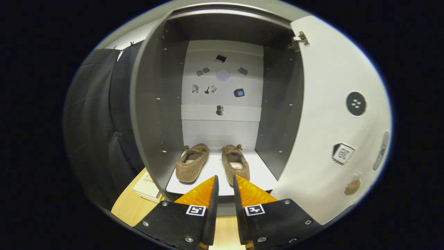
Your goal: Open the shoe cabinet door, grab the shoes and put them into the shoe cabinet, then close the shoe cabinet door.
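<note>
Two brown slippers are seen inside the shoe cabinet [158,114], set side by side on its white bottom shelf [258,173] with the toes turned toward the back wall. The left slipper [191,164] is angled slightly outward, and the right slipper [236,163] is angled the other way, so that a narrow strip of shelf is left bare between them. Neither slipper is touched by anything else.

The cabinet is shown as one tall compartment with two grey side walls and a pale back panel [222,86], on which about nine small dark marks are scattered. The single cabinet door [333,114] is swung open on the right, held by a metal hinge [300,39] at its top corner; a round black marker [356,103] and a few smaller stickers are carried on its inner face.

The gripper [225,180] is held just in front of the shelf's front edge, short of the slippers. Its jaws are brought close together with only a slim gap left, and nothing is pinched between them.

A wooden floor [128,208] is seen below the cabinet, and a small stack of papers [147,187] lies on it beside the left wall.
</note>
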Action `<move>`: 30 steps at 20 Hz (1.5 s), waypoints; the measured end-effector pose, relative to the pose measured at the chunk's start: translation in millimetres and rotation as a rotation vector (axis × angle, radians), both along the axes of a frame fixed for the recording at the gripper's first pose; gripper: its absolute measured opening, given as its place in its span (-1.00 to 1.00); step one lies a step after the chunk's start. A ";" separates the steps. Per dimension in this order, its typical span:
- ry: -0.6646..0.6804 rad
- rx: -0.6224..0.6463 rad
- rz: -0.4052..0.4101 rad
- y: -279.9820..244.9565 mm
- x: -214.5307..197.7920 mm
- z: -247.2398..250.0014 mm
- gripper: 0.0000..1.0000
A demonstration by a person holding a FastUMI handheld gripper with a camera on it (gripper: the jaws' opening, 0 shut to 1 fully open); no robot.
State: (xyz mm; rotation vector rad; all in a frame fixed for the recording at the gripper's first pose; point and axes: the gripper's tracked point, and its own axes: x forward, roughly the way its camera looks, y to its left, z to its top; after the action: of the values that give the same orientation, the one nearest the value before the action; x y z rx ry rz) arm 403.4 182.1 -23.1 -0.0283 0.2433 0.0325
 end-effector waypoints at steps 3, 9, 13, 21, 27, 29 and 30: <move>-0.045 -0.002 -0.012 -6.9 -57.0 0.8 -0.45; -0.053 0.007 -0.089 -48.3 -158.7 -4.0 -0.45; -0.089 0.033 -0.154 -94.4 -208.9 6.4 -0.45; -0.075 0.048 -0.256 -200.6 -253.1 4.5 -0.44; -0.043 0.074 -0.237 -254.1 -245.8 -17.0 -0.45; -0.038 0.093 -0.216 -261.6 -233.8 -23.8 -0.44; -0.032 0.102 -0.203 -263.6 -226.6 -28.9 -0.42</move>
State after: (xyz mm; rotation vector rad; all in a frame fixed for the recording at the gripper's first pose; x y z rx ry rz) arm 176.8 -81.5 -52.0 0.0969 0.2113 -0.1572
